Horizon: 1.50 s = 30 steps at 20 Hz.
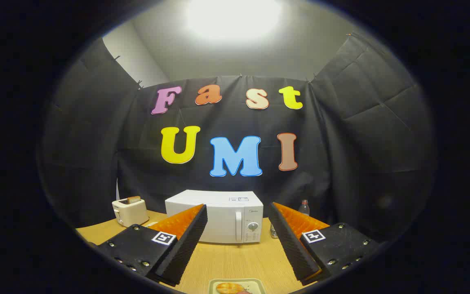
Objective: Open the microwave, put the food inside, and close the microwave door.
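The tray (255, 283) lies on the table (235, 261) between the fingers, close to the camera, and holds the food (229, 288), a roundish golden piece; its long axis I cannot tell; the gripper (238, 222) is wide open and grips nothing; beyond the fingers stands the microwave (218, 214), door closed, front turned toward the camera, long axis across the table; a toaster (128, 211) with bread in its slot stands left of it, a bottle (304, 207) right.
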{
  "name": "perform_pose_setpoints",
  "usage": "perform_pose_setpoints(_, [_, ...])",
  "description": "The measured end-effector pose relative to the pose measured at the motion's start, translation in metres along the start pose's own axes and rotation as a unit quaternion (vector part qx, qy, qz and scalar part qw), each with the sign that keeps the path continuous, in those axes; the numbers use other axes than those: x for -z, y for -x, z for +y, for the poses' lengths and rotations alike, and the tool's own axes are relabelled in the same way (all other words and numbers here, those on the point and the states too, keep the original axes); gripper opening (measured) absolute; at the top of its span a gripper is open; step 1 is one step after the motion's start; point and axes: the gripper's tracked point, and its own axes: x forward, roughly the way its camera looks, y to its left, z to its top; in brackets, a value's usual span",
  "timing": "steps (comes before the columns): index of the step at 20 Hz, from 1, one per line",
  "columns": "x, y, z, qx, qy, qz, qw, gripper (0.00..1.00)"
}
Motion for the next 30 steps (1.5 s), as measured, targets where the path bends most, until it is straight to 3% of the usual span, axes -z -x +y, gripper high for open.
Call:
perform_pose_setpoints(20, [-0.009, -0.009, 0.018, -0.018, -0.004, -0.015, 1.000, 0.97])
perform_pose_setpoints(30, [0.000, -0.066, 0.024, -0.033, 0.004, -0.008, 0.999, 0.97])
